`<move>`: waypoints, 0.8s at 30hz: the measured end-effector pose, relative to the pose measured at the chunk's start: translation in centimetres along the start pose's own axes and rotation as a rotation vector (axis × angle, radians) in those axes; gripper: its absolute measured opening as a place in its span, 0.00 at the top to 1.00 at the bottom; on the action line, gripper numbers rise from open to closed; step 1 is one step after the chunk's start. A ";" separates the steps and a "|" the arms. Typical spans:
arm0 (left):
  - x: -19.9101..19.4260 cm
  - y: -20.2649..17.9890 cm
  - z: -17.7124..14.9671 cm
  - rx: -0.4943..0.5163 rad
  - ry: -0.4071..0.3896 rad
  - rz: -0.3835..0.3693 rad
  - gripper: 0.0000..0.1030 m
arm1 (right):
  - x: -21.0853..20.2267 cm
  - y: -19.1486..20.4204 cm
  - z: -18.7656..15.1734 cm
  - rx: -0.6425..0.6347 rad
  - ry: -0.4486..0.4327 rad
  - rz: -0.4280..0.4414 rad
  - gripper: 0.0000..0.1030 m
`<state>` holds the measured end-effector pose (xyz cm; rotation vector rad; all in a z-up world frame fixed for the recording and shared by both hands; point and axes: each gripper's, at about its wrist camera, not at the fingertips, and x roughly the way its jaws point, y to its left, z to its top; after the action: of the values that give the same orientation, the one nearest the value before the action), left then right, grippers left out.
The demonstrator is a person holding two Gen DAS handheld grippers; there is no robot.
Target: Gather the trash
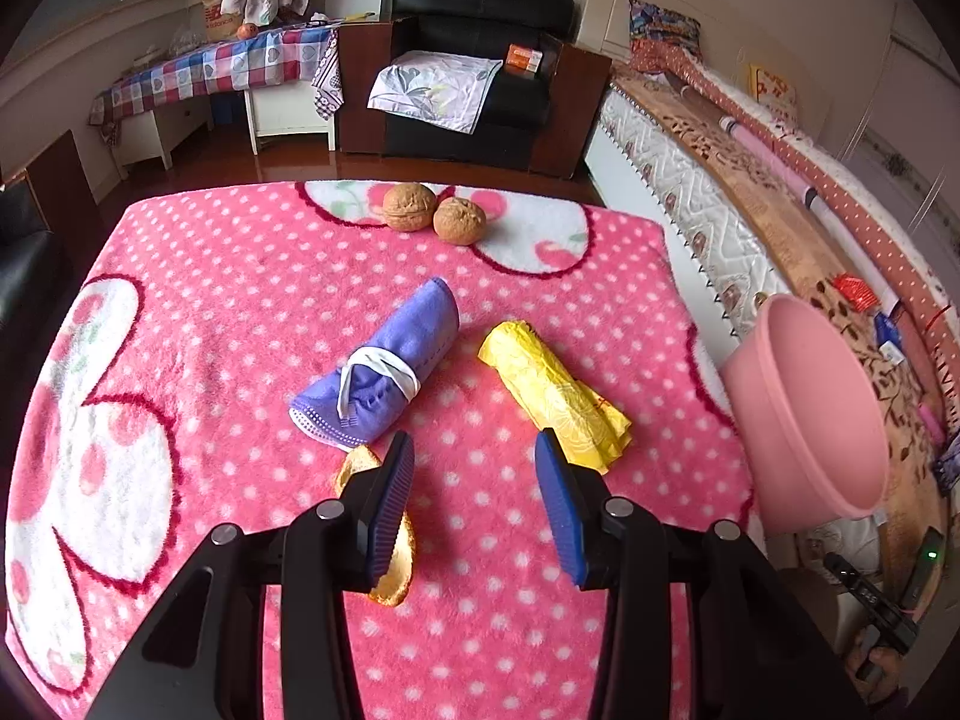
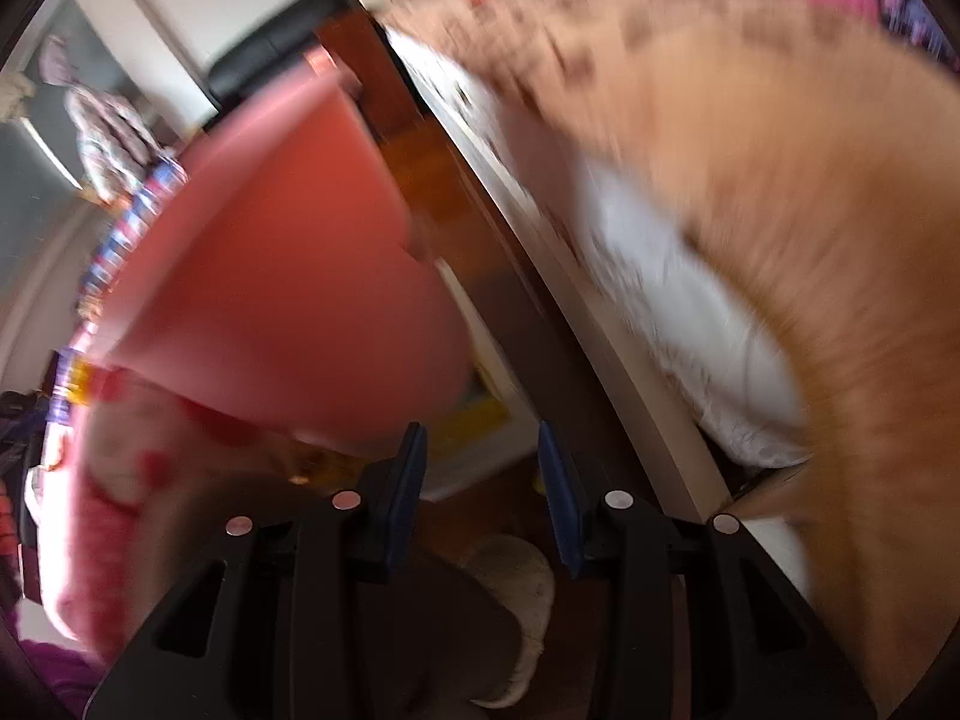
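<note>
On the pink polka-dot blanket (image 1: pixel 240 300) lie a rolled purple cloth with a white band (image 1: pixel 384 372), a rolled yellow bag (image 1: pixel 552 390), two walnuts (image 1: pixel 433 213) at the far edge, and an orange peel (image 1: pixel 393 552) under my left finger. My left gripper (image 1: pixel 474 480) is open and empty, hovering over the blanket between the peel and the yellow roll. A pink bin (image 1: pixel 810 414) stands tilted at the blanket's right edge. In the blurred right wrist view, my right gripper (image 2: pixel 480 468) is open and empty, close below the pink bin (image 2: pixel 288 288).
A bed with a brown patterned cover (image 1: pixel 750 180) runs along the right. A black armchair (image 1: pixel 480 60) and a table with a checked cloth (image 1: pixel 210 72) stand at the back. The floor is dark wood (image 1: pixel 300 162).
</note>
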<state>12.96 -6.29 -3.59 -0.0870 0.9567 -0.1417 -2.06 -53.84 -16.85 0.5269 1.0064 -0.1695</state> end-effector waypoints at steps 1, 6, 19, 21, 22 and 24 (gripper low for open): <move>0.2 -0.1 0.1 0.003 0.004 0.013 0.60 | 1.5 -0.3 -0.3 0.001 0.027 0.001 0.62; 1.2 0.3 1.0 -0.008 0.009 0.083 0.60 | 10.3 -2.2 -2.5 -0.006 0.163 -0.044 0.62; 3.8 2.4 1.4 -0.047 0.074 0.245 0.60 | 25.5 -4.1 -9.1 -0.200 0.225 -0.113 0.62; 4.3 2.9 1.5 -0.061 0.094 0.270 0.60 | 26.8 -4.1 -9.4 -0.228 0.227 -0.127 0.62; 4.4 3.1 1.6 -0.068 0.100 0.279 0.60 | 27.3 -4.0 -9.5 -0.244 0.229 -0.135 0.62; 4.7 3.4 1.9 -0.085 0.109 0.299 0.60 | 28.9 -3.8 -9.8 -0.302 0.231 -0.171 0.62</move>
<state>17.48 -3.66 -6.71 -0.0138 1.0733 0.1717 4.50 -49.27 -46.50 0.1861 1.2774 -0.1063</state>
